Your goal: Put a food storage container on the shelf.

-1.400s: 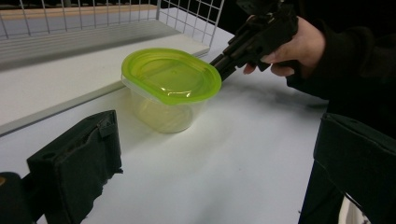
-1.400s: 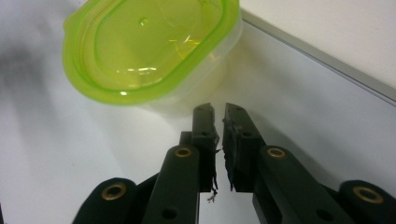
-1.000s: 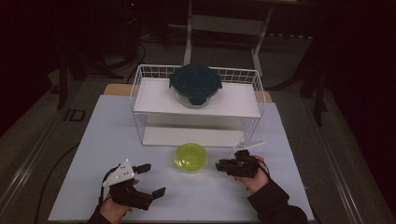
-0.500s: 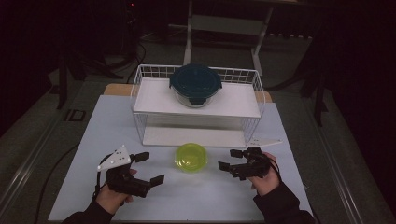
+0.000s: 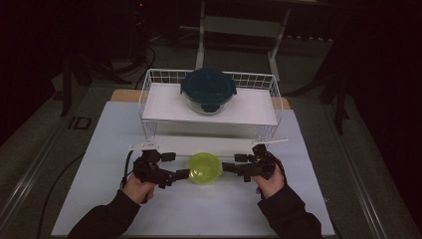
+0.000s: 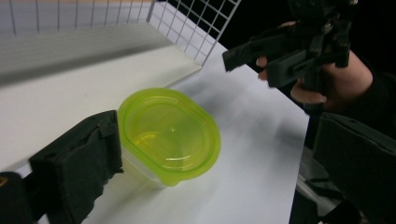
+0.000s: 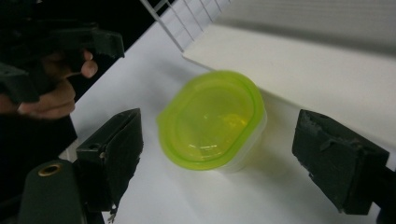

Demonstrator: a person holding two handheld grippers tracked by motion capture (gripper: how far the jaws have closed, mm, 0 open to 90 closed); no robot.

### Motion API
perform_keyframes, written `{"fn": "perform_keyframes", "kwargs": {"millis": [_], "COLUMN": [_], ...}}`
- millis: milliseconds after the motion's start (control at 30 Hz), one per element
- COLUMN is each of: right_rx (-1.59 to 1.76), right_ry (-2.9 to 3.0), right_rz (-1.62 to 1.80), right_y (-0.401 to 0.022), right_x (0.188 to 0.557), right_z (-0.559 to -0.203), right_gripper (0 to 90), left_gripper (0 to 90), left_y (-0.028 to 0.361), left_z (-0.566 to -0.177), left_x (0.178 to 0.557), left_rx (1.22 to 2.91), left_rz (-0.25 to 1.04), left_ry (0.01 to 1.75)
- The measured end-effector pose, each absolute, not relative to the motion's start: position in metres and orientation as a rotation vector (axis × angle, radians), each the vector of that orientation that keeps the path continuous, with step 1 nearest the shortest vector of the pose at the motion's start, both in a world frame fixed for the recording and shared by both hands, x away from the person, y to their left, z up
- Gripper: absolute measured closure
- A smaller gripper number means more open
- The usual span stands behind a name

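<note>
A small lidded green container [image 5: 204, 168] sits on the white worktop [image 5: 99, 149], near side of the wire basket [image 5: 149, 89]. The left tool [image 5: 175, 166] and right tool [image 5: 230, 163] flank it, both gaping wide and holding nothing. It probably handles as light, smooth plastic, best gripped across the walls below the lid rim.

Left gripper [image 5: 175, 166] and right gripper [image 5: 233, 163] flank the green-lidded container [image 5: 204, 168], jaws apart
</note>
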State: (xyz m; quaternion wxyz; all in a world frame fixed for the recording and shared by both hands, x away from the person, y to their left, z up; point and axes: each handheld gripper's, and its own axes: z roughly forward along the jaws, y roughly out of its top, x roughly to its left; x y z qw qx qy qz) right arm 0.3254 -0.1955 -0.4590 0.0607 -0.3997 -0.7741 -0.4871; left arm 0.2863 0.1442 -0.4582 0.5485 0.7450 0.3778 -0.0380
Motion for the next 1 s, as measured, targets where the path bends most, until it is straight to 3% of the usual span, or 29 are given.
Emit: {"fn": "perform_keyframes", "kwargs": {"millis": [167, 367, 600, 733, 800, 1000], "right_rx": [-1.305, -1.388, -1.470, -1.484, -1.499, -1.492], "right_ry": [-2.206, -2.114, -2.062, -2.030, -2.009, -1.985], "right_rz": [-1.394, -1.268, -1.187, -1.161, -1.161, -1.169], "right_y": [-0.189, -0.184, -0.180, -0.177, -0.177, -0.176], "right_x": [0.336, 0.347, 0.353, 0.355, 0.356, 0.354], "right_z": [-0.476, -0.493, -0.506, -0.509, -0.511, -0.510], "right_gripper": [15.4, 29.3, 43.8, 53.1, 62.6, 74.8], "left_gripper": [4.6, 15.6, 41.1, 50.9, 55.7, 70.9], "left_y": [0.142, 0.143, 0.142, 0.142, 0.141, 0.138], "left_z": [-0.476, -0.499, -0.518, -0.521, -0.522, -0.524], "left_x": [0.303, 0.316, 0.324, 0.327, 0.328, 0.326], "left_rx": [1.706, 1.667, 1.629, 1.611, 1.609, 1.644], "left_rz": [-0.241, -0.384, -0.468, -0.477, -0.487, -0.495], "left_ry": [1.036, 1.172, 1.277, 1.307, 1.320, 1.309]}}
